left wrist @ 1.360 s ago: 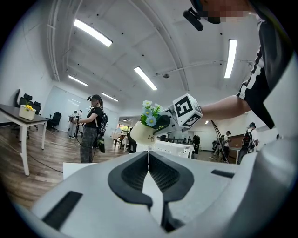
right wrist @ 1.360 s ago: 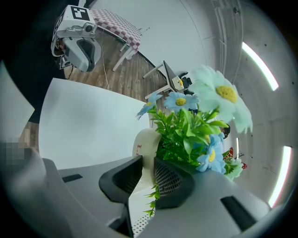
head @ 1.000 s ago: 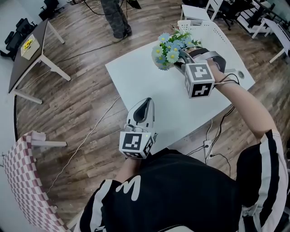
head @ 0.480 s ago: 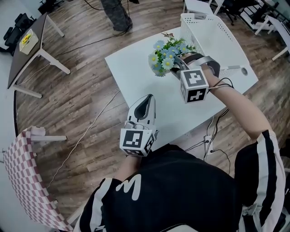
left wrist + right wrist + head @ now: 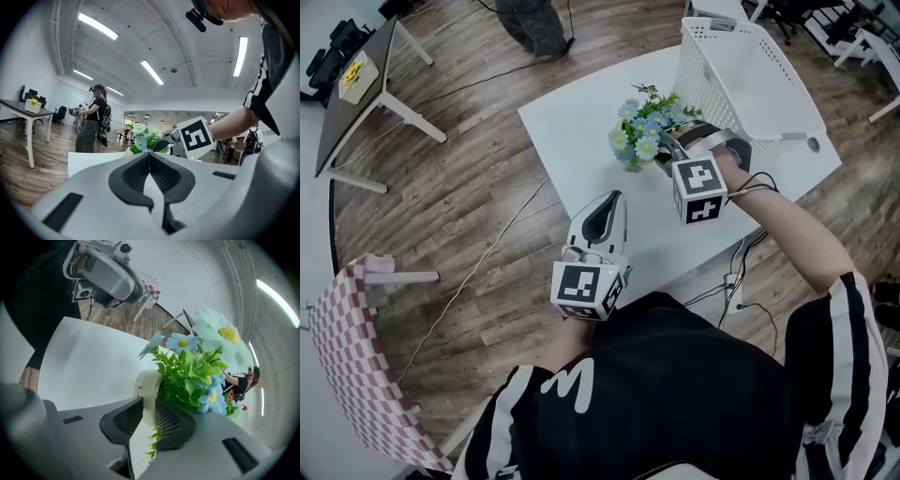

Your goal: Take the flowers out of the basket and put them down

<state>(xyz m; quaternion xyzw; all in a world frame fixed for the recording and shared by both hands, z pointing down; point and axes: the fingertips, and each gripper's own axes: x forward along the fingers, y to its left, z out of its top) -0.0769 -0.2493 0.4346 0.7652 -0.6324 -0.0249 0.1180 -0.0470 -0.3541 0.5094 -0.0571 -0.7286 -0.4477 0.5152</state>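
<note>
Open-plan office — white tables (image 5: 581, 122), black swivel chairs (image 5: 342, 36), ceiling strip lights (image 5: 97, 26)

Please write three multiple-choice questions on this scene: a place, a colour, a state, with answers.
1. The basket stands: A on the floor; B on the dark desk; C on the white table.
2. The flowers are mainly: A light blue; B red; C orange.
3. The right hand-held gripper is: A open, empty; B shut on the flower pot; C shut on the basket.
Answers: 1 C, it sits at the tabletop's far corner; 2 A, pale blue petals show; 3 B, its jaws clamp the pot's wall.
</note>
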